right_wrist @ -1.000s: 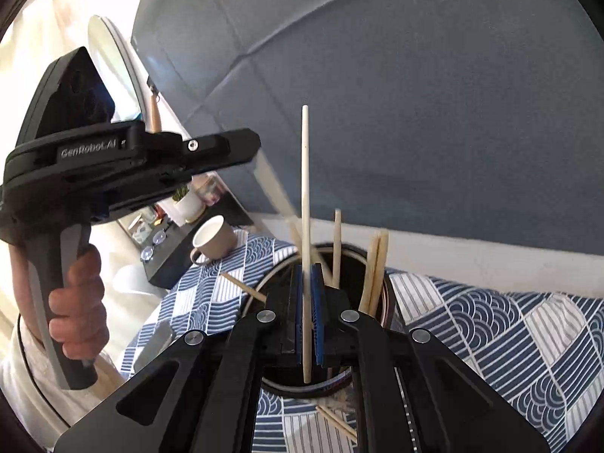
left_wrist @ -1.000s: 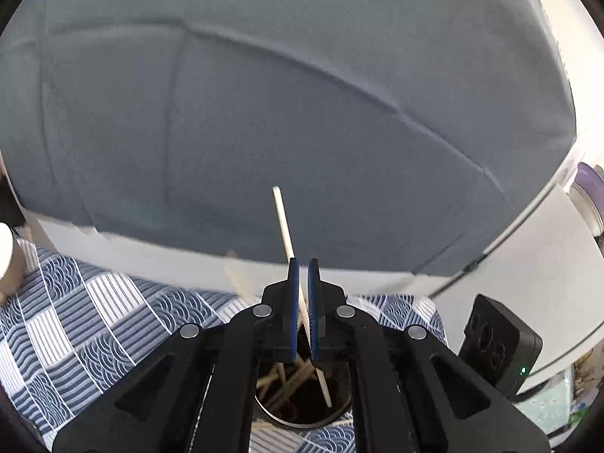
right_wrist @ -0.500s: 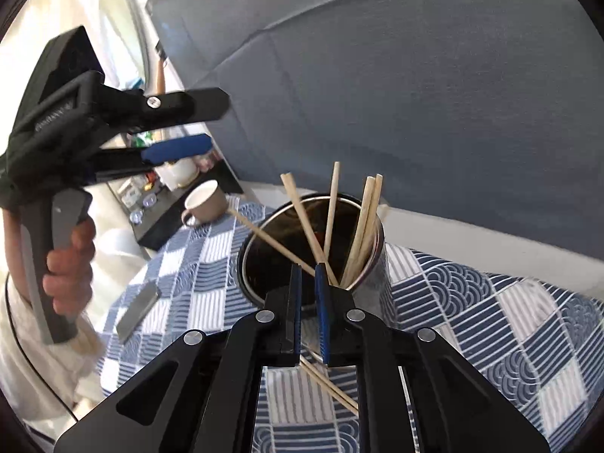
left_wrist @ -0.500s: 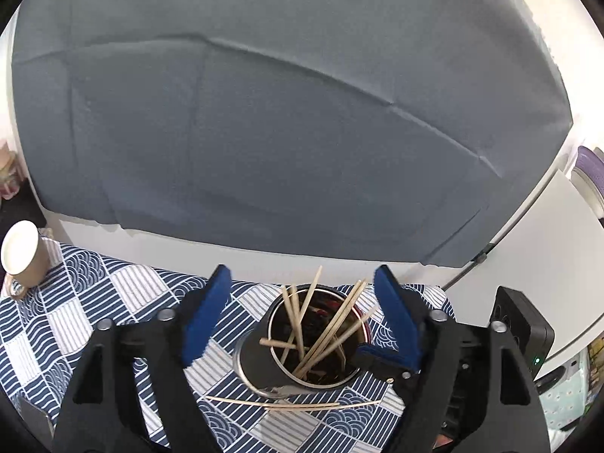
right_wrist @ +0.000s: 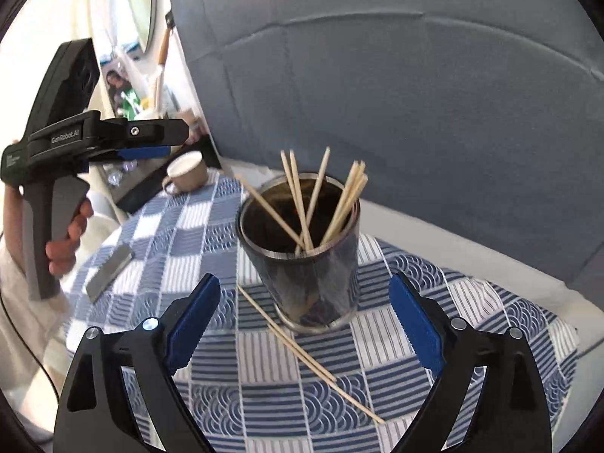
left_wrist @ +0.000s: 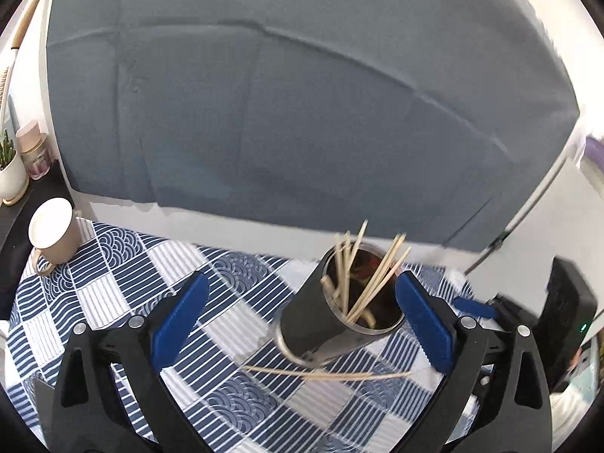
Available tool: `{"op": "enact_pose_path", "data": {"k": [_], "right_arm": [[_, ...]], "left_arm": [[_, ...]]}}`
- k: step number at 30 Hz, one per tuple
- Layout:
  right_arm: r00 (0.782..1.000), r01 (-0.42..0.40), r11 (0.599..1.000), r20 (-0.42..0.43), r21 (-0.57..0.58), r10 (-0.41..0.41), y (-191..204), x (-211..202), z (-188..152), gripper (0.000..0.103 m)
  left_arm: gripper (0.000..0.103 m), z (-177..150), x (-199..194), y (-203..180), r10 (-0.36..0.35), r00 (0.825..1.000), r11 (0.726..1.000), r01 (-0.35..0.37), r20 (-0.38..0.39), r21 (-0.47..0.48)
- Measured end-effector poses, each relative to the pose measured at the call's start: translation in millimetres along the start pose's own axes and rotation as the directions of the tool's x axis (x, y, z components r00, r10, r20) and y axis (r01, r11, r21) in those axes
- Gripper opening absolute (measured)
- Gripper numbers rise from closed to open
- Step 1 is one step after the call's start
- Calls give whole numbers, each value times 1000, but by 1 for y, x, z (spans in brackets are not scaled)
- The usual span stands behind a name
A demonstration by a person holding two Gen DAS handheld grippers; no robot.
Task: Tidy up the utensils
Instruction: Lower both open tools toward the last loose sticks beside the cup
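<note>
The wooden sticks [right_wrist: 302,207] stand leaning in a metal cup [right_wrist: 313,283], which is upright on the blue checked cloth [right_wrist: 264,400] of the desk. Two more sticks [right_wrist: 309,358] lie on the cloth, touching the foot of the cup on its near side. We see our left tool [left_wrist: 298,321] with its jaws wide apart; they have just been opening and they hold nothing, the cup only shows between them. Our right tool [right_wrist: 304,324] has also just been opening and is empty. A beige mug [right_wrist: 185,175] stands at the far left of the cloth, and a flat grey piece [right_wrist: 109,271] lies near the left edge.
</note>
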State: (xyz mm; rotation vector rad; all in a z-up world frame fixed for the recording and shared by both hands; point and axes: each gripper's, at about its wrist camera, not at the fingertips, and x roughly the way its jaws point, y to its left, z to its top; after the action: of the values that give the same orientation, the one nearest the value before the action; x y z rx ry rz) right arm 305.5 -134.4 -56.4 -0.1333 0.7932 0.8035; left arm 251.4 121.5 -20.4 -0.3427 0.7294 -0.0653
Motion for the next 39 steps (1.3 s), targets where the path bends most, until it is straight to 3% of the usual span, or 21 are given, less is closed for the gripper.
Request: {"op": "enact_pose_path", "data": {"k": [5, 9, 15, 22, 26, 36, 39], "right_arm": [[996, 23, 999, -80, -24, -24, -1, 8, -17, 87], [989, 39, 999, -140, -27, -43, -7, 13, -33, 87], [974, 59, 998, -217, -4, -58, -19, 22, -55, 87], [950, 54, 998, -309, 15, -47, -31, 45, -78, 87], [932, 49, 999, -360, 24, -37, -37, 63, -90, 87], [892, 23, 1000, -452, 2, -20, -52, 95, -110, 87], [886, 9, 1000, -464, -14, -14, -56, 103, -111, 86]], "left_arm": [[97, -21, 17, 2, -62, 992, 991, 75, -111, 112], [97, -43, 31, -3, -65, 983, 962, 107, -173, 249], [97, -72, 65, 3, -120, 933, 917, 235, -340, 322], [97, -82, 96, 12, -130, 886, 887, 304, -445, 348], [97, -89, 120, 12, -98, 854, 873, 321, -512, 368], [97, -104, 165, 2, -40, 775, 800, 403, -630, 445], [97, -112, 172, -5, 15, 772, 758, 405, -635, 511]]}}
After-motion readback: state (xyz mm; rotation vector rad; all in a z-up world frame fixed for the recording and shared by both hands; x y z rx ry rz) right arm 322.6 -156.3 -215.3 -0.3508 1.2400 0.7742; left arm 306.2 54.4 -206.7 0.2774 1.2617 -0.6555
